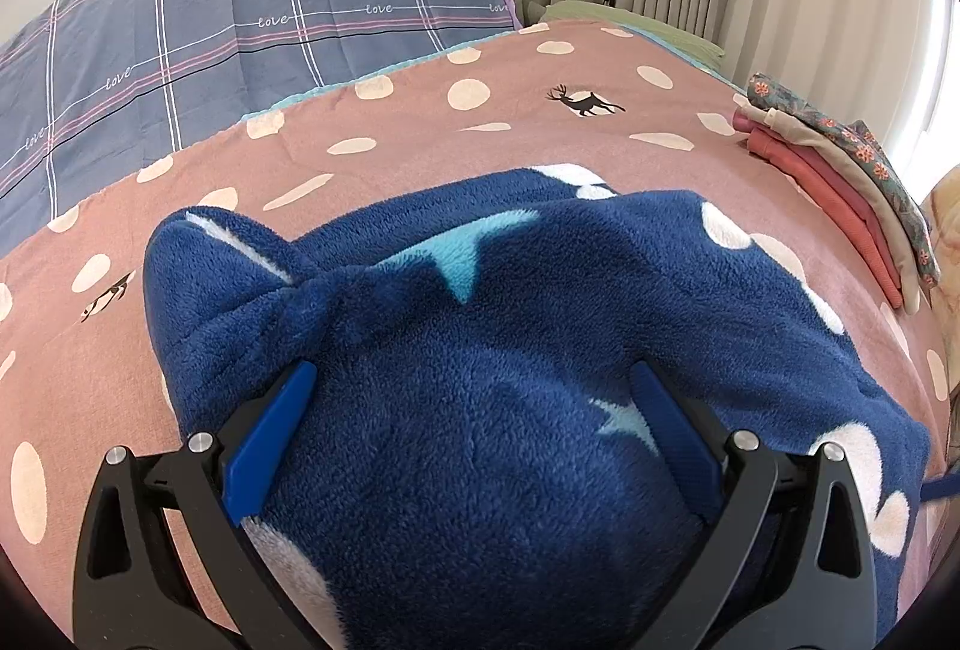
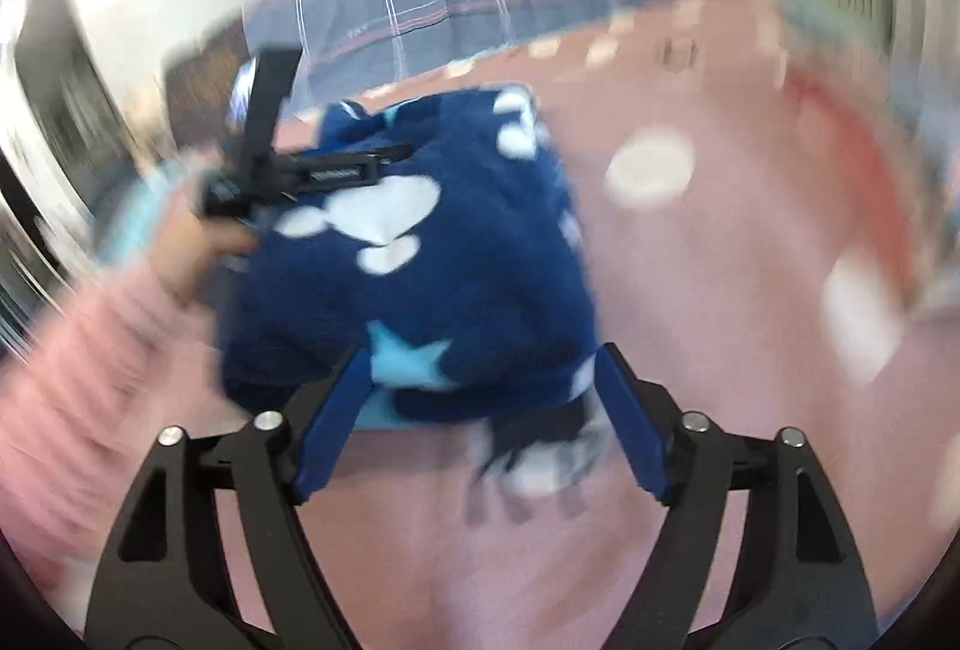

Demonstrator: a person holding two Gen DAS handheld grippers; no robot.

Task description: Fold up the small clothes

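Navy-blue fleece garment with white dots and pale-blue stars (image 1: 480,350) lying bunched on the pink polka-dot bedspread (image 1: 420,122), between the spread fingers of left gripper (image 1: 474,380) and right gripper (image 2: 480,356), neither gripping.

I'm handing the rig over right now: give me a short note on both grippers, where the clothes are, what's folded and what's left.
Left gripper: fingers spread wide over the blue fleece garment, resting on its bunched top; no clear pinch.
Right gripper: open at the fleece's near edge, nothing gripped; this view is blurred.
Fleece lies bunched mid-bed on the pink dotted bedspread.
Done: folded stack at the bed's right edge.
Left: flatten and finish folding the fleece, then probably add it to the stack.
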